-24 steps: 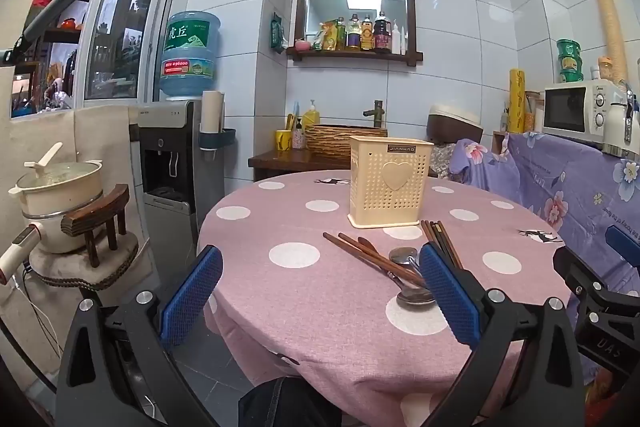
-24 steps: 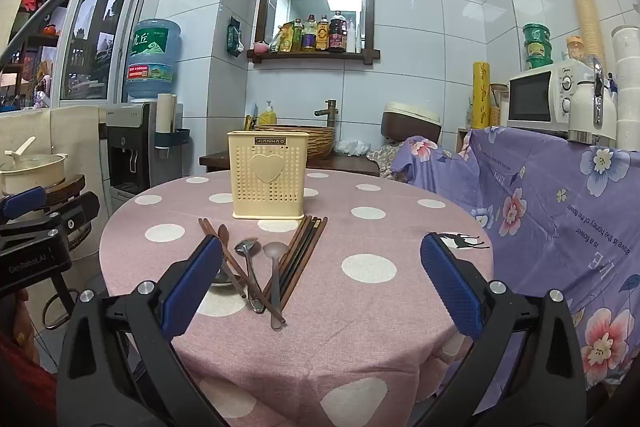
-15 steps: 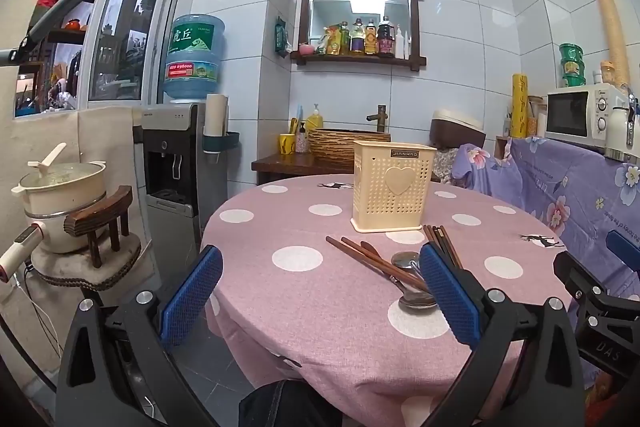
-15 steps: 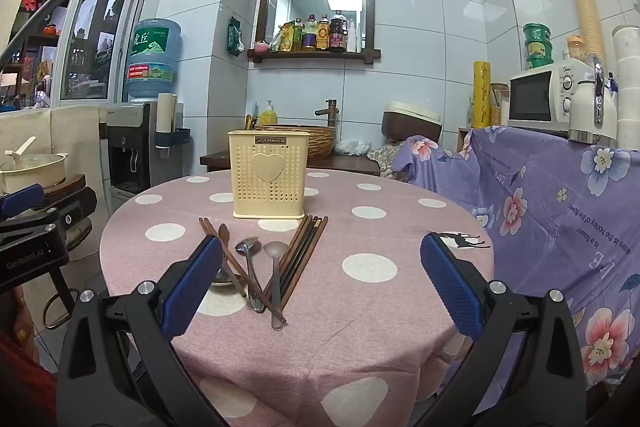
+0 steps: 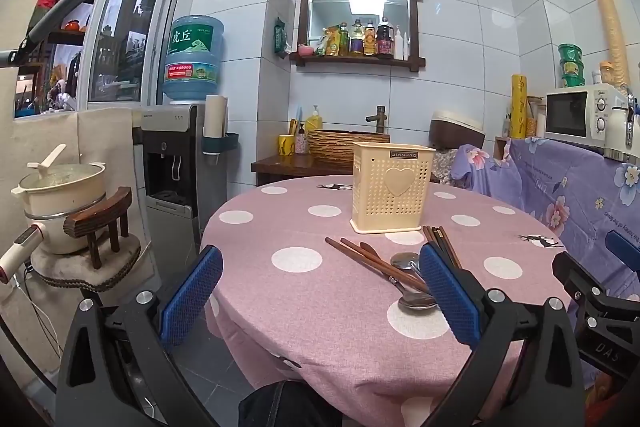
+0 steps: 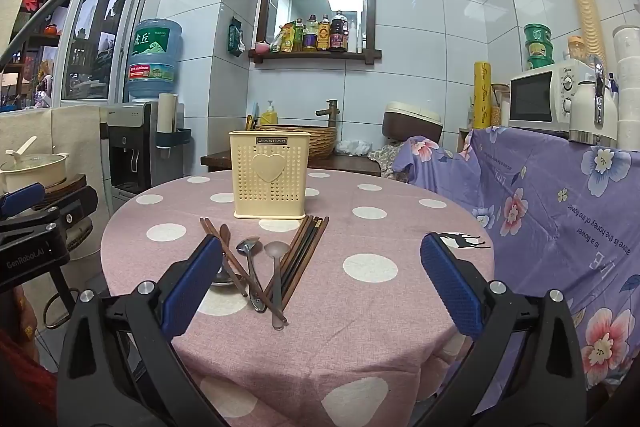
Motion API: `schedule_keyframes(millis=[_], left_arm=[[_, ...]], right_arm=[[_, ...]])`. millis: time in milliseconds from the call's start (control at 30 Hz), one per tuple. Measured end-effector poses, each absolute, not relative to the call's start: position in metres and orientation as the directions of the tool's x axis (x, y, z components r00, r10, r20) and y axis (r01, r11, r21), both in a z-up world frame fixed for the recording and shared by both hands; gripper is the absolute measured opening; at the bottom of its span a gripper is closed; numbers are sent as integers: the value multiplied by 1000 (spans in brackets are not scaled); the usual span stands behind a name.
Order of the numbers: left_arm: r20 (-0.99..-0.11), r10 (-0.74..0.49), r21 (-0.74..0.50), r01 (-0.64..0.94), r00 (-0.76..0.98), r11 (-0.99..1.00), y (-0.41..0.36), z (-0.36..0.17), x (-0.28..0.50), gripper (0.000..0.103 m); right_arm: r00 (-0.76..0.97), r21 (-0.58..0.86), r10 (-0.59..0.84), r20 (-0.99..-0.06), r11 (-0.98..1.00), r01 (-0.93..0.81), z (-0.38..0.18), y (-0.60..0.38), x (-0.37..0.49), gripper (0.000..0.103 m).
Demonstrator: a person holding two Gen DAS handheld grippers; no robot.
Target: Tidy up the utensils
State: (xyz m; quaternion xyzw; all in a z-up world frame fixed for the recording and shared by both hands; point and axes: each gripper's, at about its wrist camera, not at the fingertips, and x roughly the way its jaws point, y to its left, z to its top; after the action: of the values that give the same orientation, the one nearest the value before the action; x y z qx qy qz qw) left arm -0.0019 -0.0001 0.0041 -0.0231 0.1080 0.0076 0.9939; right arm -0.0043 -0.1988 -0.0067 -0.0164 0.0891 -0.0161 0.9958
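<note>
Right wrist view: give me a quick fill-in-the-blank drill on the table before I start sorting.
1. The holder bears a ____ shape on its front.
2. The chopsticks and spoons lie on the ____, not in the holder.
3. Both the left tool and the right tool are ____ and hold nothing.
4. The cloth is pink with white ____.

Missing words: heart; cloth; open; dots

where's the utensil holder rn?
Right wrist view: the cream holder stands upright on the pink table, left of centre, just behind the chopsticks and spoons.
</note>
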Motion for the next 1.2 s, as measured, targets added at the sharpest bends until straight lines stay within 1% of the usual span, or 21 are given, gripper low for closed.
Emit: schedule_keyframes(millis=[1200], left_arm=[[-220,5,-40,-14,975,999,-1,1,-1,98]], right_arm=[[983,-33,-30,-181,999,25,-10,-197,-7,98]])
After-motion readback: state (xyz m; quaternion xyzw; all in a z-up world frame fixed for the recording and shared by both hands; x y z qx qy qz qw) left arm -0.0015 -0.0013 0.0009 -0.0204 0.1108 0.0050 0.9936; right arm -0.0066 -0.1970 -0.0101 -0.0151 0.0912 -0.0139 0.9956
